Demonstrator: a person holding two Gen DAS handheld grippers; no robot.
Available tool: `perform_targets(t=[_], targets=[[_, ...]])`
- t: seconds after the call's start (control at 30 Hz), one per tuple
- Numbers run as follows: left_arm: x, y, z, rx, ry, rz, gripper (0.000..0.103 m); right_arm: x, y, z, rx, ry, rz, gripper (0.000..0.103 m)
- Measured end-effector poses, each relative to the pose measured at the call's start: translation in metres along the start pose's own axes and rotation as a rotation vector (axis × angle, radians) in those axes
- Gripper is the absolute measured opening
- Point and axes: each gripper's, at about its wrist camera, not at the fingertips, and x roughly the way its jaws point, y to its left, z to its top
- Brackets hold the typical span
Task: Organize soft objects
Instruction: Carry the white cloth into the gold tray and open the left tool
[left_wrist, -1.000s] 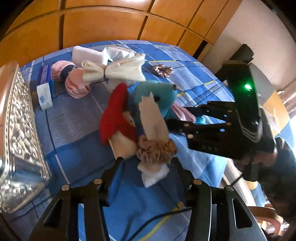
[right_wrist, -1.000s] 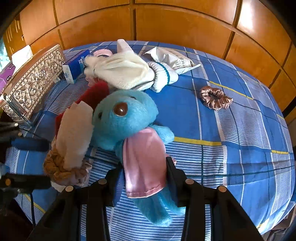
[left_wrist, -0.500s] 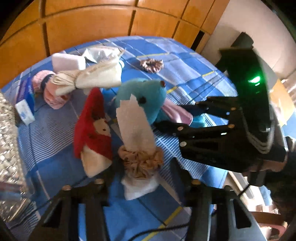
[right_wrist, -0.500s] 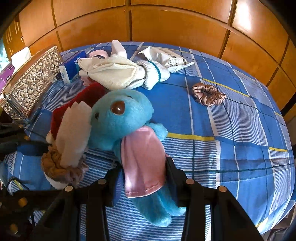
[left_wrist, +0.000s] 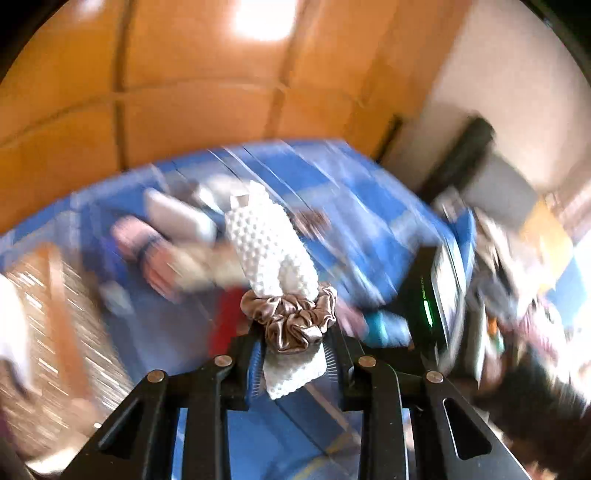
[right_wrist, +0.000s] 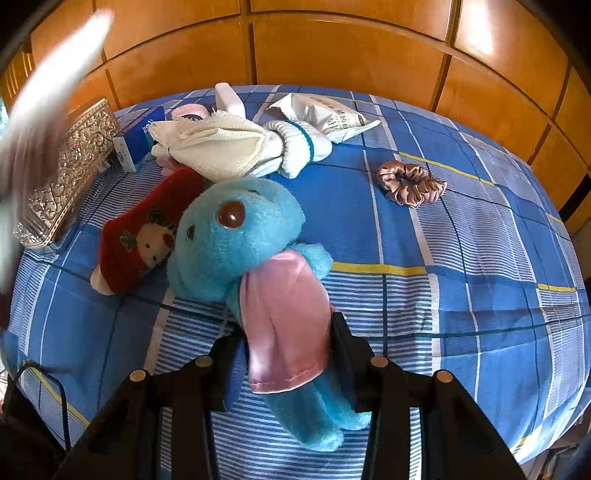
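The left gripper (left_wrist: 293, 354) is pinching a white bumpy cloth (left_wrist: 271, 254) that is bunched through a tan satin scrunchie (left_wrist: 291, 314); its jaws have just been closing, and the bundle is sitting between them with its lower end hanging below the fingertips. Everything behind that bundle is smearing into blur in the left wrist view, so only the blue plaid bedsheet (left_wrist: 369, 221) and the wooden wardrobe panels (left_wrist: 192, 122) are reading clearly there. In the right wrist view, the right gripper (right_wrist: 286, 350) is clamping its jaws on the pink satin garment (right_wrist: 284, 317) of a blue plush animal (right_wrist: 236, 236), which is lying on the bedsheet (right_wrist: 461, 295) with its head pointing away from the camera. A red sock with a cartoon face (right_wrist: 140, 236) is lying just beside the plush's head, touching it. Beyond them a cream cloth bundled with a white sock (right_wrist: 236, 147) is resting near a blue tissue pack (right_wrist: 135, 142) and an ornate silver box (right_wrist: 70, 173). A second satin scrunchie (right_wrist: 410, 182) is lying alone to the right, well apart from the plush, and a crumpled white packet (right_wrist: 321, 114) is sitting near the far edge.
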Motion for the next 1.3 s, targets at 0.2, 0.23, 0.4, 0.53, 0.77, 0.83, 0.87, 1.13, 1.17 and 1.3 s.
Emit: perform_targets(t=[0.2,0.23,0.4,0.53,0.77,0.83,0.87,1.13,1.17,1.3], targets=[[-0.048,0.087,0.062,-0.166,-0.112,0.233,0.030,0.001,0.002,0.000,0.018,0.010,-0.011,0.042],[-0.058,0.108,0.068,-0.207,-0.121,0.284,0.030,0.001,0.002,0.000,0.026,0.012,-0.010,0.042],[-0.115,0.189,0.061,-0.383,-0.176,0.453,0.030,0.002,0.002,0.002,0.037,0.016,-0.022,0.042],[-0.165,0.215,0.024,-0.428,-0.225,0.530,0.031,0.003,0.003,0.002,0.024,0.016,-0.033,0.043],[-0.214,0.227,-0.101,-0.528,-0.230,0.644,0.032,0.000,0.006,-0.002,0.032,0.006,-0.051,0.043],[-0.218,0.230,-0.130,-0.582,-0.220,0.651,0.032,-0.001,0.009,-0.002,0.028,0.012,-0.067,0.043],[-0.219,0.232,-0.151,-0.618,-0.213,0.651,0.032,-0.001,0.009,-0.001,0.026,0.015,-0.072,0.043],[-0.178,0.216,-0.229,-0.707,-0.110,0.600,0.041,-0.001,0.013,0.002,0.039,0.049,-0.110,0.042],[-0.171,0.216,-0.233,-0.706,-0.096,0.595,0.045,-0.001,0.014,0.002,0.040,0.049,-0.114,0.041],[-0.163,0.215,-0.233,-0.723,-0.091,0.589,0.062,-0.004,0.016,0.001,0.054,0.047,-0.130,0.036]])
